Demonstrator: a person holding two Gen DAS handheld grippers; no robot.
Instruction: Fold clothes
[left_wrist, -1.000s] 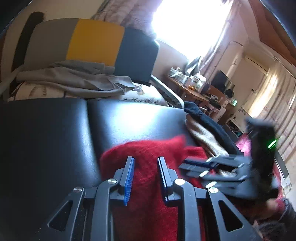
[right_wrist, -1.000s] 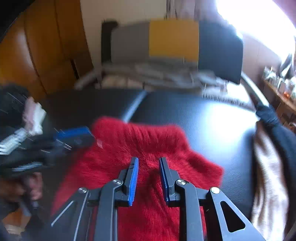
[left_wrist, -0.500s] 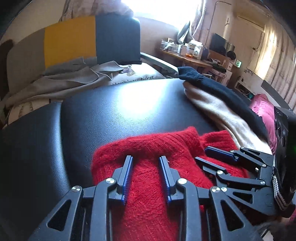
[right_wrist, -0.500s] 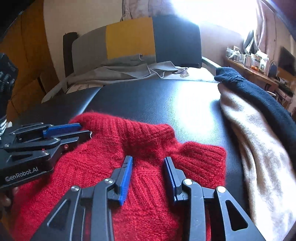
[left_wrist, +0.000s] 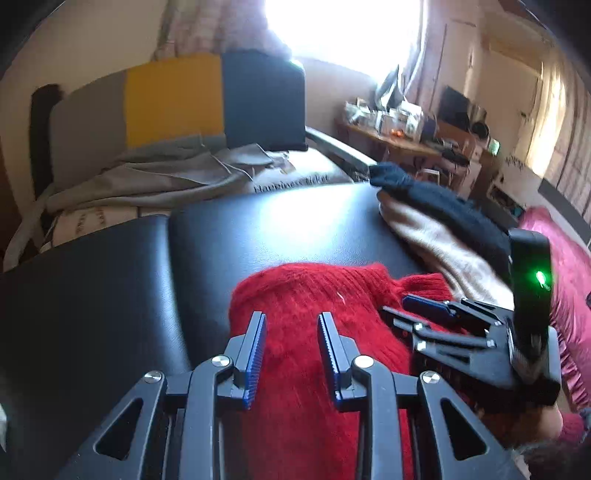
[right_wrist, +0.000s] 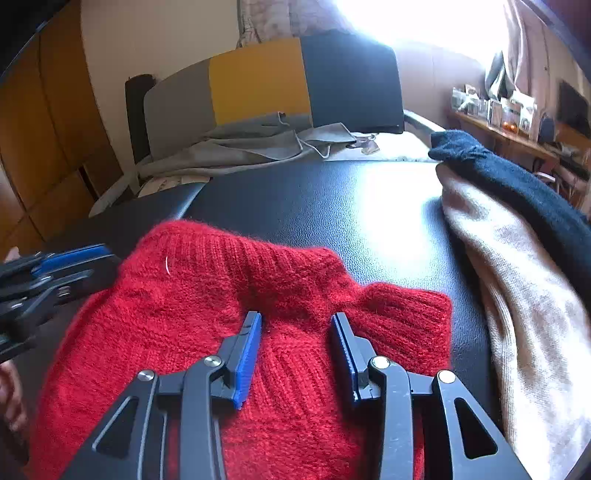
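Observation:
A red knit sweater (left_wrist: 314, 288) (right_wrist: 184, 295) lies bunched on a black padded surface (left_wrist: 258, 229) (right_wrist: 314, 195), its ribbed cuff pointing right. My left gripper (left_wrist: 291, 315) hovers over the sweater's left part with its jaws apart and nothing pinched between them. My right gripper (right_wrist: 295, 315) is over the sweater near the cuff. Its jaws are opening, and the knit lies under them, not clamped. Each gripper shows in the other's view: the right gripper (left_wrist: 397, 304) at the right, the left gripper (right_wrist: 101, 260) at the left edge.
A beige garment (right_wrist: 517, 277) with a dark navy one (right_wrist: 517, 173) on top lies on the surface's right side. Behind stands a grey, yellow and dark chair (right_wrist: 258, 77) draped with grey cloth (right_wrist: 251, 147). A cluttered shelf (left_wrist: 406, 125) and pink fabric (left_wrist: 565, 266) are at the right.
The right gripper's jaws have spread wider over the sweater. The left gripper has drawn back and up a little from the sweater's edge. The sweater lies where it was.

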